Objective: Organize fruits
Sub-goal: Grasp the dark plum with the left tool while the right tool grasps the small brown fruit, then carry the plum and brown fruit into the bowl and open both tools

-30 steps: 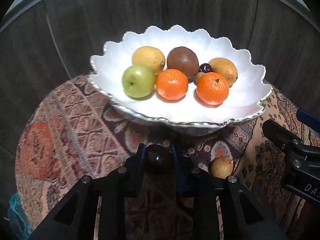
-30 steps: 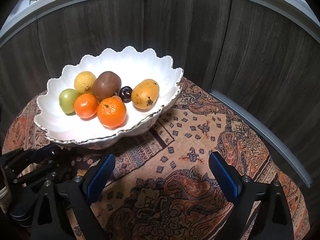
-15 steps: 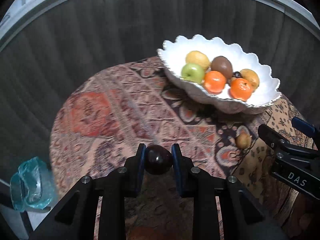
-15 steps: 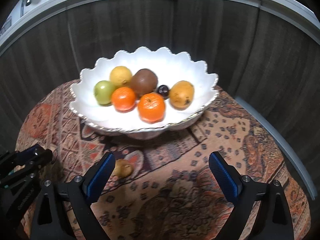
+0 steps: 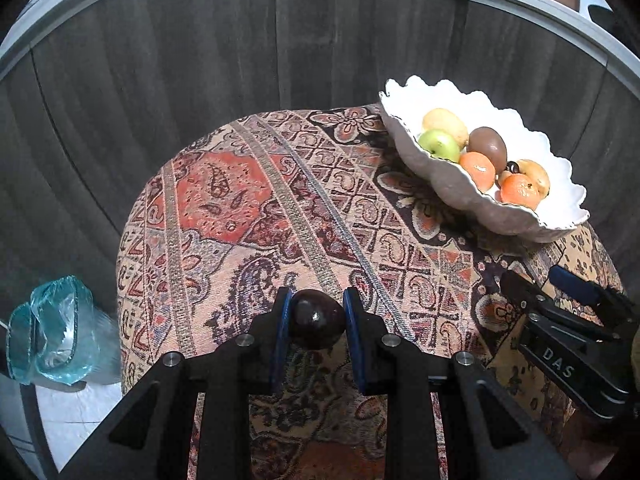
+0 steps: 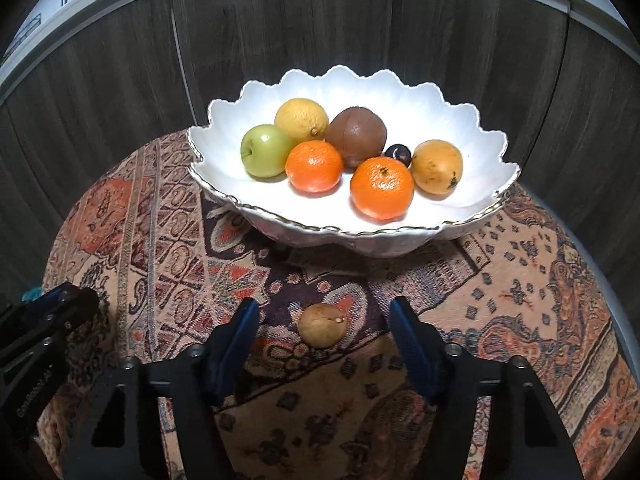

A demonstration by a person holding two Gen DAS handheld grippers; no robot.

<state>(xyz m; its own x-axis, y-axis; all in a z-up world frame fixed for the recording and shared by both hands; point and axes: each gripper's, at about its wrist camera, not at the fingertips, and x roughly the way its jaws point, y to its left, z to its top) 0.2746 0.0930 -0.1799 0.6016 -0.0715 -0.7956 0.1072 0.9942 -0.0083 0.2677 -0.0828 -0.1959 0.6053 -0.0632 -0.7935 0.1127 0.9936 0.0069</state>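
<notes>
My left gripper is shut on a dark plum, held above the patterned cloth well left of the bowl. The white scalloped bowl sits at the right in the left wrist view and holds several fruits. In the right wrist view the bowl holds a green apple, a lemon, a brown fruit, two oranges and others. My right gripper is open, its fingers on either side of a small tan fruit lying on the cloth before the bowl.
A round table covered in a paisley cloth stands against dark wood panels. A teal glass object sits off the table's left edge. My right gripper also shows at the right of the left wrist view.
My left gripper has drawn back and turned left with the plum, so the bowl sits farther right. My right gripper has moved left and now brackets the small tan fruit.
</notes>
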